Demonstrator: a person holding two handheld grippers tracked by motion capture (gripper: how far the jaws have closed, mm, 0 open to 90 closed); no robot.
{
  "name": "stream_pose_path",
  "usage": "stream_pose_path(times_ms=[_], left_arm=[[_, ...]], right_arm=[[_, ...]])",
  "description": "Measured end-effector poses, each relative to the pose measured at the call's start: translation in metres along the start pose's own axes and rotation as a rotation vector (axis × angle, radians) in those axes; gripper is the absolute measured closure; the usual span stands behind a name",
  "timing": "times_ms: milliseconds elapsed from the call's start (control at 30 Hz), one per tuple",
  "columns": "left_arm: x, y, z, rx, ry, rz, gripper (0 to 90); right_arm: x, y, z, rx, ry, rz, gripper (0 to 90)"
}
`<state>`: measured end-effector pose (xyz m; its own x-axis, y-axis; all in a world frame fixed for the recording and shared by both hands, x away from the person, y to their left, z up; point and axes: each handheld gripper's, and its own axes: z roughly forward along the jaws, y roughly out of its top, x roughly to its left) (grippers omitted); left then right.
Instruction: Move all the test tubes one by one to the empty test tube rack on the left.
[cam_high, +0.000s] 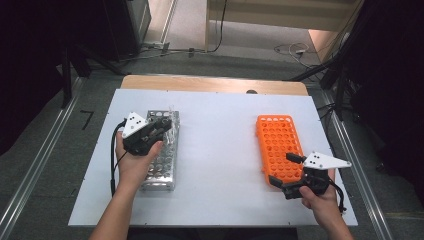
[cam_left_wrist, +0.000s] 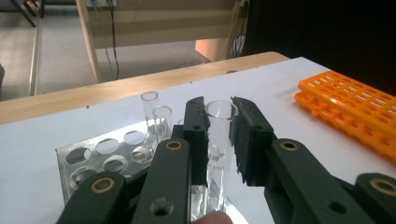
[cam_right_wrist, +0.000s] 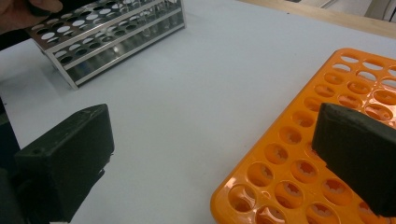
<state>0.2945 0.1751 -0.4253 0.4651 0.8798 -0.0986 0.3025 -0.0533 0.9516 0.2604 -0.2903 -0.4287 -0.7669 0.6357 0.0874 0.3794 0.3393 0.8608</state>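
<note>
Glass test tube (cam_left_wrist: 219, 140) pinched between jaws of L gripper (cam_left_wrist: 219, 135), upright, at far end of metal rack (cam_high: 165, 172), approx 9 o'clock on table (cam_high: 220, 130). Looks thin-walled, light, slick, breakable; grip just below rim w/ gentle squeeze, keep vertical. Two more tubes (cam_left_wrist: 156, 119) stand in rack at 10 o'clock from it. R gripper (cam_high: 286, 172) spread wide, nothing between jaws, over near corner of orange rack (cam_high: 279, 145), approx 4 o'clock on table.

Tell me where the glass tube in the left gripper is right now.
In the left gripper view the glass tube stands upright, clamped by the left gripper at the far end of the metal rack, with two more tubes just behind it.
</note>
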Motion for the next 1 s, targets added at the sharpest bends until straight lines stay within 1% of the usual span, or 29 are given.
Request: stream_pose_path(times_ms=[167, 333, 433, 533, 867, 1000], left_arm=[[0.0000, -0.0009, 0.0004, 0.022, 0.000, -0.006, 75.9], [-0.0008, -0.0015, 0.0022, 0.058, 0.002, -0.010, 75.9], [-0.0023, -0.0019, 0.0023, 0.072, 0.010, -0.001, 75.8], [-0.0039, -0.0023, 0.0025, 0.085, 0.016, 0.017, 75.8], [-0.0071, -0.0035, 0.0049, 0.123, 0.024, 0.037, 75.8], [-0.0069, -0.0037, 0.0056, 0.132, 0.026, 0.037, 75.8]], right_arm=[[-0.0004, -0.0001, 0.0000, 0.001, 0.002, 0.001, 0.0], [-0.0004, 0.0001, -0.0001, 0.000, 0.002, 0.000, 0.0], [-0.0011, 0.0001, -0.0005, 0.001, 0.000, 0.000, 0.0], [-0.0017, 0.0001, -0.0004, -0.002, 0.001, 0.002, 0.0], [-0.0029, -0.0001, -0.0009, -0.003, -0.003, 0.004, 0.0], [-0.0032, -0.0002, -0.0007, -0.003, -0.006, 0.006, 0.0]])
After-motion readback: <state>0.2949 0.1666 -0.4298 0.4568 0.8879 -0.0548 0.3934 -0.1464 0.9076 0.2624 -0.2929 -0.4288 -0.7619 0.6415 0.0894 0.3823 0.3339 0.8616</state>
